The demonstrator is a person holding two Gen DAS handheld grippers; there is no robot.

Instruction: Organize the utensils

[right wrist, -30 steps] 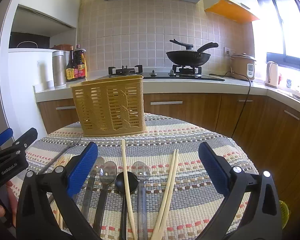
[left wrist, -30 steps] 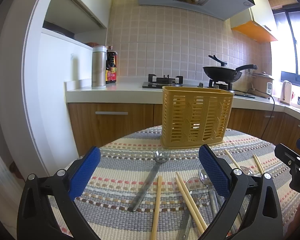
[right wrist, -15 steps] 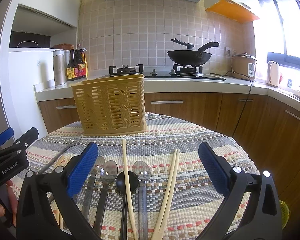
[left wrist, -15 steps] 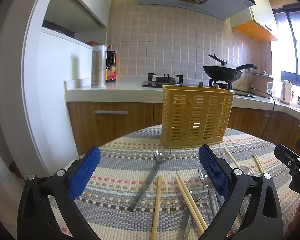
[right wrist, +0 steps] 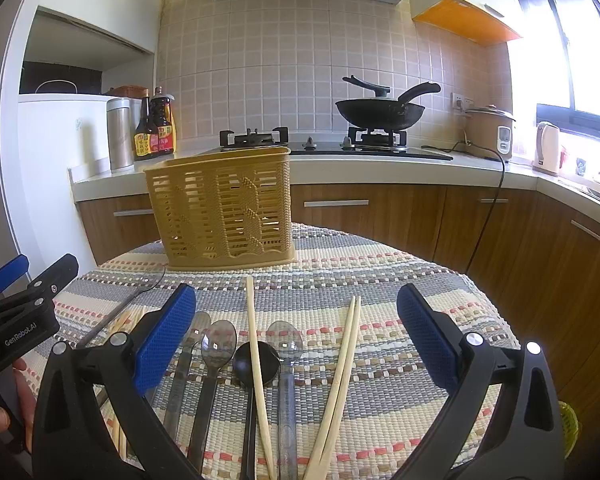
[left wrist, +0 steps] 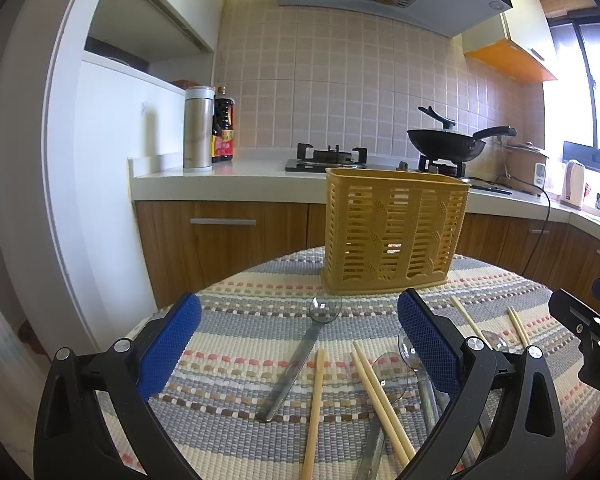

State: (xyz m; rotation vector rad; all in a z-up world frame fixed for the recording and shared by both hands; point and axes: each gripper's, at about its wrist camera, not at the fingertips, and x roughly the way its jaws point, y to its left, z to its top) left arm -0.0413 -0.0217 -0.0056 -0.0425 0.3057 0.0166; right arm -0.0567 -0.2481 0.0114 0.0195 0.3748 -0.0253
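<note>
A: Both grippers are held with jaws spread wide, nothing pinched: left gripper (left wrist: 298,346), right gripper (right wrist: 296,338).

B: "GenRobot.AI" is read on the left one. Wooden chopsticks (right wrist: 342,364) and spoons lie before the yellow slotted plastic basket (right wrist: 222,208).

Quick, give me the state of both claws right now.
Left claw: open, holding nothing, above the utensils on the mat.
Right claw: open, holding nothing, above the spoons and chopsticks.

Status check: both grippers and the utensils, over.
Left hand-held gripper open, empty. Right hand-held gripper open, empty. Spoons and wooden chopsticks flat on striped woven mat; yellow slotted plastic basket upright beyond. Path unobstructed.
</note>
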